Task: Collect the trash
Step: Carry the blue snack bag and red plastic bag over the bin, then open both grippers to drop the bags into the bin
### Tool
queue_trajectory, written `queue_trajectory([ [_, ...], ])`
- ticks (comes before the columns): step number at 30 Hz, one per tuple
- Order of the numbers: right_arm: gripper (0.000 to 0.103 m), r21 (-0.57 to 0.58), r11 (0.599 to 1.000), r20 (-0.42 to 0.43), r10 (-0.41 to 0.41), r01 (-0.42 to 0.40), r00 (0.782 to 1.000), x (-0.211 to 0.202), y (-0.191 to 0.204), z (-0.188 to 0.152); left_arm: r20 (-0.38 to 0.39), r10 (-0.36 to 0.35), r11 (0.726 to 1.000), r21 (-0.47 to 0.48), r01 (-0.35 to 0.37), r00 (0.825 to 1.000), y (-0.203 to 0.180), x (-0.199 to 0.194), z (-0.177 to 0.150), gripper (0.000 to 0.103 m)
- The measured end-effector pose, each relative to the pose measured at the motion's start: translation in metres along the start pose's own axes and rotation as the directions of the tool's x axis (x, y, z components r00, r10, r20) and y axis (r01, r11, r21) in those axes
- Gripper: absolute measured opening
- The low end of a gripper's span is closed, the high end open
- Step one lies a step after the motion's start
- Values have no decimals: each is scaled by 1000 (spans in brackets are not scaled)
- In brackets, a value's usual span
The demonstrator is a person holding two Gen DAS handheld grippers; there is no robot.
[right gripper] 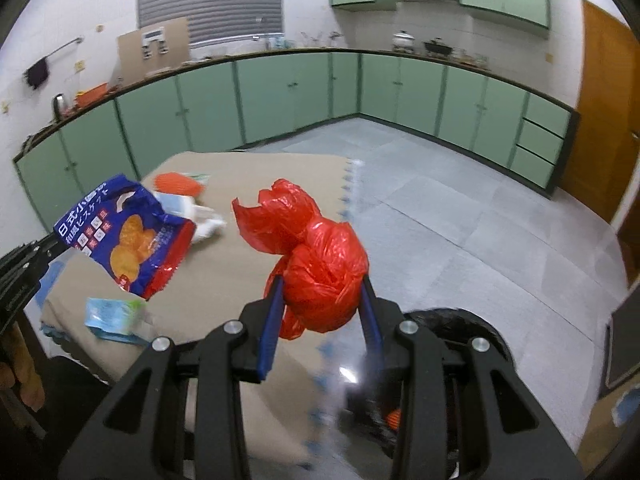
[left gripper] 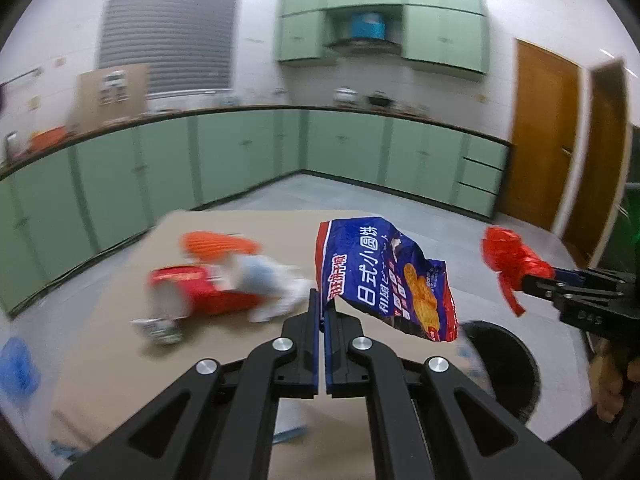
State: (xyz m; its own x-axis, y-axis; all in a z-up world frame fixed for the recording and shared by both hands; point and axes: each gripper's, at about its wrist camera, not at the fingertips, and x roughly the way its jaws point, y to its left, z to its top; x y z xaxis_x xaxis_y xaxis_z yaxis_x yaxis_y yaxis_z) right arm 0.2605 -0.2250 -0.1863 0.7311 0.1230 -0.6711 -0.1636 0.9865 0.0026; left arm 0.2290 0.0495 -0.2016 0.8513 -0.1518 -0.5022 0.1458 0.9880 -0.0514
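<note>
Black round trash bin (left gripper: 516, 364) sits low beside the mat's near right edge, dark liner; in the right wrist view its inside is blurred, only a small orange scrap (right gripper: 394, 418) can be made out. Left gripper (left gripper: 323, 300) has its fingers pressed together on the torn edge of a blue biscuit packet (left gripper: 384, 276), which hangs in the air above the tan foam mat (left gripper: 120, 344), not touching it. Right gripper (right gripper: 322, 300) has its fingers partly apart and clamped on a crumpled red plastic bag (right gripper: 316, 264), also lifted, up over the mat's right edge near the bin. Both held items are well apart from each other. Still on the mat: a light teal pouch (right gripper: 112, 316) near the front left, then farther back a blurred heap with a red carton (left gripper: 200, 292), white crumpled wrap (left gripper: 276, 292) and an orange ribbed piece (left gripper: 216, 242) behind it. A small silver-green wrapper (left gripper: 160, 328) lies just in front of the carton. Nothing lies between the grippers and the bin. Beyond: grey tiled floor (right gripper: 460, 200), green base cabinets (right gripper: 280, 92) along the walls, a wooden door (left gripper: 544, 128) at right.
</note>
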Motion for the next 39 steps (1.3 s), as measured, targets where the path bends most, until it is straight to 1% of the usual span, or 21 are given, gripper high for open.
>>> queue_trajectory([
  [2, 35, 35, 998, -13, -49, 49, 999, 0, -31, -10, -19, -59, 998, 32, 60, 998, -29, 17, 2, 2],
  [3, 35, 50, 996, -20, -71, 72, 997, 1, -43, -15, -36, -99, 994, 47, 101, 994, -47, 28, 3, 2],
  [4, 35, 74, 992, -33, -100, 102, 994, 2, -62, -22, -49, -121, 990, 62, 124, 991, -60, 36, 2, 2],
  [5, 35, 90, 989, -42, -116, 120, 992, 5, -73, -27, -67, -149, 984, 84, 155, 986, -80, 48, 1, 2],
  [7, 35, 137, 974, -80, -173, 182, 982, 12, -111, -45, -102, -198, 969, 130, 211, 975, -118, 72, -3, 2],
  [11, 35, 192, 945, -168, -233, 263, 958, 34, -165, -82, -175, -257, 940, 183, 288, 950, -178, 114, -18, 2],
  [12, 35, 201, 938, -195, -243, 281, 950, 43, -178, -92, -196, -263, 934, 194, 301, 945, -192, 124, -25, 2],
  [14, 36, 224, 930, -250, -234, 291, 939, 61, -198, -110, -240, -263, 925, 214, 315, 934, -217, 147, -36, 2],
  [17, 37, 248, 918, -290, -235, 310, 928, 77, -216, -124, -310, -239, 920, 230, 317, 920, -248, 180, -51, 2],
  [18, 39, 258, 915, -307, -226, 310, 924, 83, -222, -128, -332, -227, 920, 236, 314, 916, -257, 191, -54, 3],
  [20, 43, 270, 910, -329, -219, 314, 918, 95, -226, -129, -387, -202, 913, 258, 316, 900, -278, 212, -62, 4],
  [21, 47, 272, 907, -336, -223, 321, 915, 98, -230, -129, -419, -189, 909, 269, 320, 888, -287, 223, -66, 8],
  [22, 52, 276, 905, -338, -224, 324, 914, 99, -235, -131, -447, -176, 906, 276, 321, 877, -297, 234, -70, 9],
  [23, 53, 283, 902, -334, -226, 326, 915, 100, -238, -130, -460, -179, 904, 272, 330, 869, -302, 241, -72, 9],
  [25, 58, 296, 897, -329, -228, 329, 916, 100, -243, -129, -471, -180, 900, 275, 338, 863, -308, 249, -72, 10],
  [29, 60, 320, 893, -312, -217, 318, 925, 91, -244, -132, -458, -171, 902, 283, 326, 872, -306, 248, -69, 12],
  [32, 60, 323, 896, -302, -209, 306, 930, 86, -244, -130, -434, -170, 916, 261, 304, 885, -299, 238, -61, 19],
  [34, 60, 322, 899, -291, -203, 296, 935, 82, -240, -125, -407, -172, 926, 243, 288, 897, -285, 228, -52, 24],
  [36, 60, 312, 907, -266, -203, 283, 942, 74, -232, -118, -352, -175, 943, 210, 260, 919, -261, 204, -39, 27],
  [37, 60, 307, 911, -252, -201, 275, 947, 68, -225, -113, -335, -171, 949, 197, 246, 927, -252, 197, -34, 31],
  [39, 61, 304, 921, -221, -178, 242, 959, 57, -211, -103, -275, -159, 967, 151, 206, 948, -215, 164, -23, 38],
])
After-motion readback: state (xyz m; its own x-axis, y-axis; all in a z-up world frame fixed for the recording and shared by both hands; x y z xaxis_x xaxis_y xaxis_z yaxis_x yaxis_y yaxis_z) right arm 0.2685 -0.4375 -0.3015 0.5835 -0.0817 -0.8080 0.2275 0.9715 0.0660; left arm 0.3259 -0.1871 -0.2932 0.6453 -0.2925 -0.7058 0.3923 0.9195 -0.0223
